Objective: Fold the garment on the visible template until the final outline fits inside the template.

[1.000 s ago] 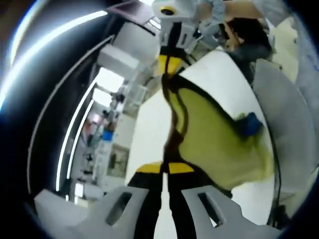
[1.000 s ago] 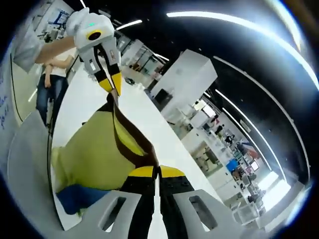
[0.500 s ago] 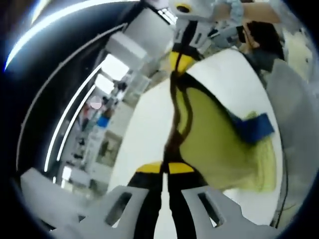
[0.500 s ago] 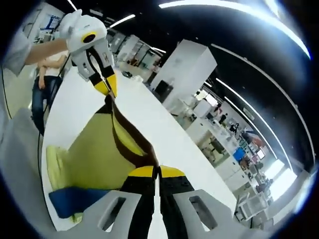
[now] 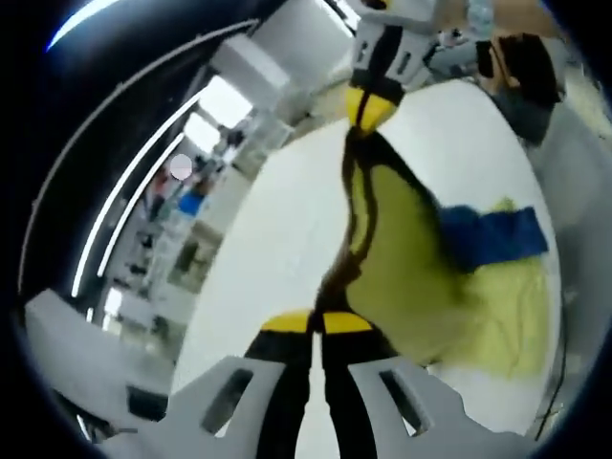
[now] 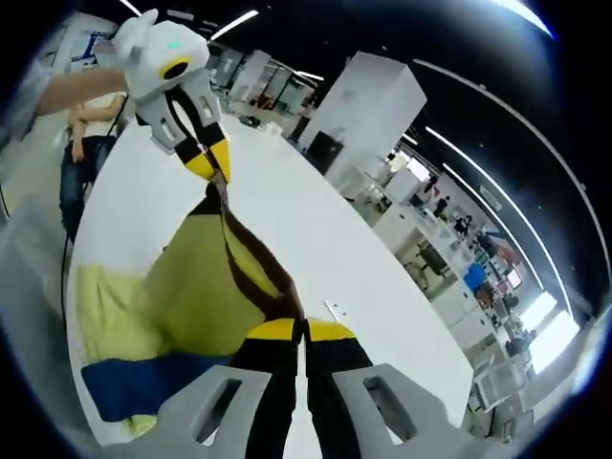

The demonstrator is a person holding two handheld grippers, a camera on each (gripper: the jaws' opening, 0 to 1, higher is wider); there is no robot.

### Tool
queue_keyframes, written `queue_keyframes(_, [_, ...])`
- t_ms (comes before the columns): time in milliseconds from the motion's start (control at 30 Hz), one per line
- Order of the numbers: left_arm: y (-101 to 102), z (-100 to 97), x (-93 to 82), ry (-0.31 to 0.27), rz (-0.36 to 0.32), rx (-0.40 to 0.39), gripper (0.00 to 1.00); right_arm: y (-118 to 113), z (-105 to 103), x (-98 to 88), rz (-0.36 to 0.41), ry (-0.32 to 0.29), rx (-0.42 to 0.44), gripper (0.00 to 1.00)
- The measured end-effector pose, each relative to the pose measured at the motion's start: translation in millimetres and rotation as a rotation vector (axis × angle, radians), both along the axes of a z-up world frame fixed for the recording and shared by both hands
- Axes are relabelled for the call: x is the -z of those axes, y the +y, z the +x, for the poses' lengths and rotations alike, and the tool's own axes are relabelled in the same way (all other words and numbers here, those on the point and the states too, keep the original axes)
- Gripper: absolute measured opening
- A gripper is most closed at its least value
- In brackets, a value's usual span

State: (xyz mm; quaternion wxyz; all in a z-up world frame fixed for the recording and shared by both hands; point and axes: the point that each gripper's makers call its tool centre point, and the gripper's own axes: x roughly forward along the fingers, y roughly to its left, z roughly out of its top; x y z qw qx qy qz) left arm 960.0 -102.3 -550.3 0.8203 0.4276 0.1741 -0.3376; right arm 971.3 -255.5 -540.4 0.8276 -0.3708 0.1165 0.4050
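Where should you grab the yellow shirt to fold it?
Grip the yellow shirt along its dark-trimmed edge, one point at each end, coming in from above the white table. That edge stretches taut between the left hand-held gripper and right hand-held gripper, so the cloth hangs flat below it.

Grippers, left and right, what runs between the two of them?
In the right gripper view, the dark brown edge of the yellow garment stretches from the right gripper up to the left gripper. Both are shut on it above the white table.
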Motion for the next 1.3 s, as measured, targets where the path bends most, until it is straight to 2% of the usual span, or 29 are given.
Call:
queue_keyframes(67, [-0.6,2.7,9.1,0.025,-0.002,-0.004,0.0,-1.1,3.4,10.2,-0.006,0.02,0.003,0.02])
queue_keyframes(200, [-2.9,10.1,25.0,0.038,0.003,-0.014,0.0,-2.5,7.7,24.6,-0.026,0.035,0.007,0.02])
queue_keyframes(367, [-5.4,24.9,36.5,0.065,-0.021,-0.028,0.0,-2.4,17.0,33.5,-0.018,0.047,0.03,0.02])
queue_keyframes(667, [-0.8,51.0,49.9,0.083,-0.022,-0.079,0.0,2.0,38.4,46.4,-0.034,0.045,0.056,0.02])
queue_keyframes(833, [2.9,53.4,57.0,0.105,-0.023,-0.096,0.0,7.7,49.0,55.6,-0.037,0.051,0.062,0.02])
queue_keyframes(1100, [11.7,70.4,68.3,0.125,-0.077,-0.172,0.0,10.0,77.9,63.3,-0.008,0.067,0.086,0.02])
queue_keyframes(1300, [10.7,78.5,79.6,0.131,-0.091,-0.192,0.0,14.1,83.6,77.2,-0.021,0.075,0.089,0.02])
